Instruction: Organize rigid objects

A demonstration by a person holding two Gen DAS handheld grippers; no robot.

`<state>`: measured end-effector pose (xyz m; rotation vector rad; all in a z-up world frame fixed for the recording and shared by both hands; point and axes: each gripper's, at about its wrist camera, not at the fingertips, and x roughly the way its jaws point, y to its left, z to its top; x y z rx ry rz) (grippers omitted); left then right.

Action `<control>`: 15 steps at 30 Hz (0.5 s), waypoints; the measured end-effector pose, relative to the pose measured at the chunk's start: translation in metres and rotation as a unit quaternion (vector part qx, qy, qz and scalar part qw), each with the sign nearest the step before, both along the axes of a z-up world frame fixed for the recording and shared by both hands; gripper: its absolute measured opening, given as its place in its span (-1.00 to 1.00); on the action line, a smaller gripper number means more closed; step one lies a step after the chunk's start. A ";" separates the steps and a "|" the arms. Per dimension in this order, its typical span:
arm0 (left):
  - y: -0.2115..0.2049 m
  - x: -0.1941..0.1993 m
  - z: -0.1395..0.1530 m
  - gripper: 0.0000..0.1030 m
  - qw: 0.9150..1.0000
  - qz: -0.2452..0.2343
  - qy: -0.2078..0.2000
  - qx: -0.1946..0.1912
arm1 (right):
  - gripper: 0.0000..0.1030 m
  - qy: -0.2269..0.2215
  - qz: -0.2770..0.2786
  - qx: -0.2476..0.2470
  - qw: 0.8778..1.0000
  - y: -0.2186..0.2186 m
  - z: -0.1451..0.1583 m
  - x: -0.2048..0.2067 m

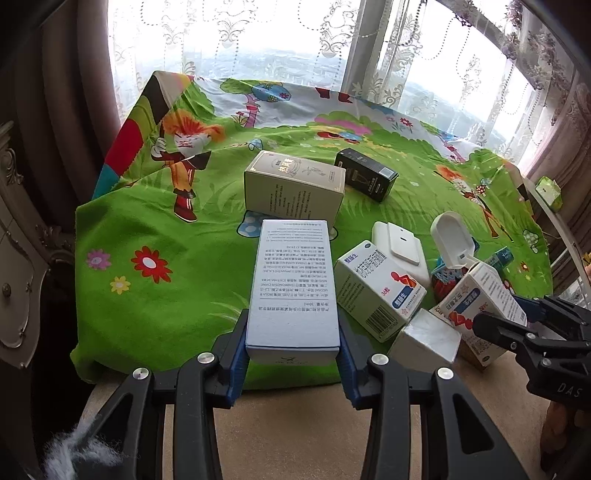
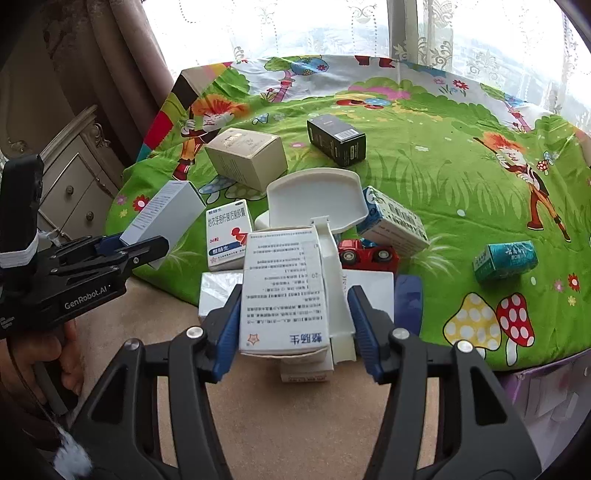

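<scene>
Domestic room, likely a bedroom or sitting room: lace curtains (image 1: pixel 236 33) over a large window, heavy drapes (image 2: pixel 122 48), ornate cream drawer cabinet (image 2: pixel 74 177), table under a children's cartoon cloth (image 1: pixel 155 206) strewn with medicine boxes (image 1: pixel 376 291).

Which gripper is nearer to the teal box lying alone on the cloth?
Right. The teal box lies just ahead and right of the right gripper; the left gripper, holding a pale blue box, is far across the pile.

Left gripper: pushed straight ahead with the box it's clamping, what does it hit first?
Most likely the beige box: it lies just past the far end of the pale blue box held by the left gripper. The gap is hard to judge.
</scene>
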<state>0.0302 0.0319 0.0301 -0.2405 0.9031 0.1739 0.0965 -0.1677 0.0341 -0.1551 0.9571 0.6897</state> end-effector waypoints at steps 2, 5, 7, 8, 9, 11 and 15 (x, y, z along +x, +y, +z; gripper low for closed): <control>-0.001 -0.001 0.000 -0.17 1.000 -0.001 -0.001 -0.002 | 0.15 0.005 -0.002 -0.001 1.000 -0.002 -0.001 -0.001; -0.003 -0.004 0.001 -0.17 1.000 -0.003 -0.004 -0.005 | 0.15 0.006 -0.002 0.000 1.000 -0.004 0.000 -0.003; -0.003 -0.005 0.000 -0.17 1.000 -0.002 -0.003 -0.008 | 0.15 0.005 -0.002 -0.001 1.000 -0.005 0.000 -0.004; -0.004 -0.006 0.000 -0.17 1.000 -0.003 -0.004 -0.009 | 0.15 0.004 -0.002 -0.003 1.000 -0.006 0.000 -0.005; -0.005 -0.006 0.000 -0.17 1.000 -0.003 -0.005 -0.010 | 0.18 0.007 -0.001 -0.003 1.000 -0.006 0.000 -0.006; -0.005 -0.007 0.000 -0.17 1.000 -0.003 -0.006 -0.012 | 0.38 0.014 0.000 -0.002 1.000 -0.008 -0.001 -0.008; -0.004 -0.008 -0.001 -0.17 1.000 -0.001 -0.007 -0.015 | 0.38 0.006 -0.009 0.001 1.000 -0.015 0.006 -0.013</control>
